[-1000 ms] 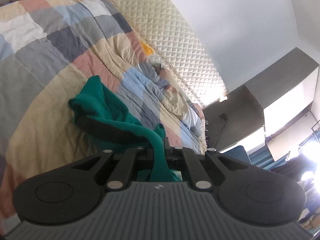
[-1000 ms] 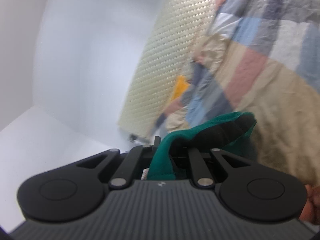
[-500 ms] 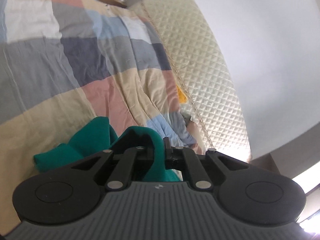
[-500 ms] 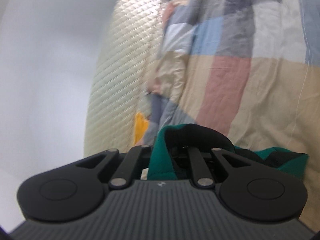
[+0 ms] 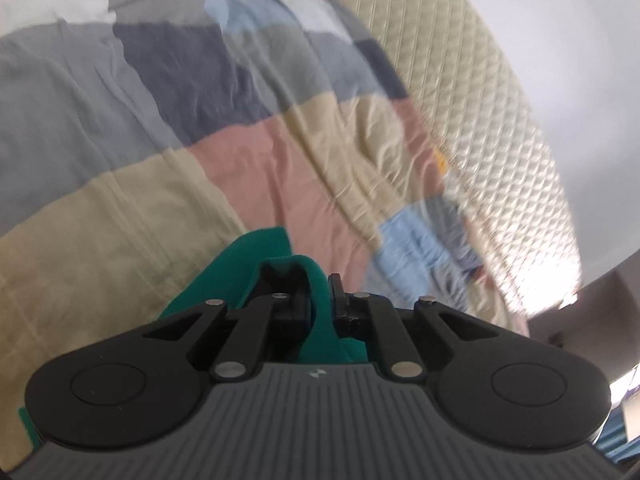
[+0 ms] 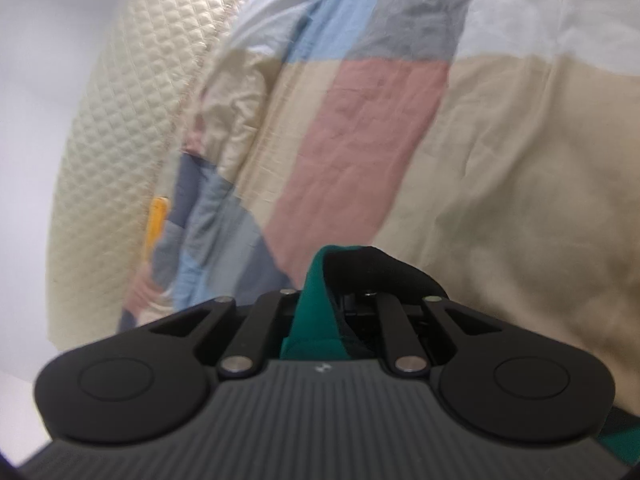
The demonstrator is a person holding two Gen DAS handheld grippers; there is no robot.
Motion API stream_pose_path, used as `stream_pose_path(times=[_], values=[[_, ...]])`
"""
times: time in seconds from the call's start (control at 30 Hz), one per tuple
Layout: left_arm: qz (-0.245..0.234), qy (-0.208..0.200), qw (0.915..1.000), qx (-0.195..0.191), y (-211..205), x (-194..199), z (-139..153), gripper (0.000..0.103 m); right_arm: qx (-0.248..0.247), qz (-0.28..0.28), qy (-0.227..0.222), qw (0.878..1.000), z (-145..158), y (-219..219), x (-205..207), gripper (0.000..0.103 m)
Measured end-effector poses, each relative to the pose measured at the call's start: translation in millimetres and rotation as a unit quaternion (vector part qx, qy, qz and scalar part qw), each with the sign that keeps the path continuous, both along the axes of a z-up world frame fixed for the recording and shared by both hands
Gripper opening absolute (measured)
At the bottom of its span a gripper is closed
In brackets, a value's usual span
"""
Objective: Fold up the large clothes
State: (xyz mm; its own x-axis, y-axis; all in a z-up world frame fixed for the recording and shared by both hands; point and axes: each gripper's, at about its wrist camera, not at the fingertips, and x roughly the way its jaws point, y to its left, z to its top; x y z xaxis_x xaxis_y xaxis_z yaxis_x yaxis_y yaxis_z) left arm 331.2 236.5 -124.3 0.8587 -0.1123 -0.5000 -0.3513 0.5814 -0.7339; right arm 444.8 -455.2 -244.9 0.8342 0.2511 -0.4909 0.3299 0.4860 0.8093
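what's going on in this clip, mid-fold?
A person with a handheld claw in each hand is folding a green garment on a bed covered by a patchwork quilt. The left claw is shut on a fold of the green fabric, and the right claw is shut on another part with a black lining. Both point down toward the quilt, the quilted headboard beyond. The fold isn't laid down yet.

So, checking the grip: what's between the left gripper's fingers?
A fold of the green garment, pinched between the left gripper fingers, shown in the left wrist view.
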Motion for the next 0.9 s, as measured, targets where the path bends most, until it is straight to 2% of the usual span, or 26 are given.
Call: stream_pose_path(times=[0.1,0.2,0.3,0.33,0.37,0.43,0.47,0.53,0.6,0.8,0.9], values=[[-0.003,0.005,0.9999,-0.009,1,10,-12,0.011,0.002,0.004,0.01,1.0,-14,-1,9,0.012],[-0.002,0.006,1.0,-0.006,0,11,-13,0.011,-0.009,0.012,0.014,1.0,-14,3,12,0.012],[-0.011,0.0,0.9996,0.028,-7,10,-4,0.014,-0.008,0.015,0.01,1.0,-9,2,9,0.014],[-0.017,0.003,0.999,0.041,-11,6,2,0.027,-0.007,0.017,0.008,1.0,-7,1,8,0.017],[-0.021,0.007,0.9988,0.043,-14,5,5,0.052,-0.008,0.021,0.005,1.0,-5,1,6,0.019],[-0.038,-0.013,0.9983,0.043,-22,-7,18,0.069,-0.008,0.032,-0.003,0.999,0,0,3,0.032],[-0.04,-0.026,0.9969,0.063,-27,-14,26,0.069,-0.009,0.032,-0.01,0.999,4,0,-1,0.036],[-0.04,-0.029,0.991,0.124,-39,-26,41,0.07,-0.019,0.033,-0.021,0.999,13,1,-11,0.055],[-0.042,-0.04,0.9827,0.176,-53,-38,54,0.07,-0.031,0.045,-0.033,0.998,24,6,-19,0.062],[-0.068,-0.052,0.9645,0.25,-90,-82,78,0.073,-0.11,0.058,-0.08,0.989,63,21,-56,0.065],[-0.096,-0.049,0.9544,0.278,-109,-105,83,0.073,-0.175,0.077,-0.104,0.976,79,34,-81,0.065]])
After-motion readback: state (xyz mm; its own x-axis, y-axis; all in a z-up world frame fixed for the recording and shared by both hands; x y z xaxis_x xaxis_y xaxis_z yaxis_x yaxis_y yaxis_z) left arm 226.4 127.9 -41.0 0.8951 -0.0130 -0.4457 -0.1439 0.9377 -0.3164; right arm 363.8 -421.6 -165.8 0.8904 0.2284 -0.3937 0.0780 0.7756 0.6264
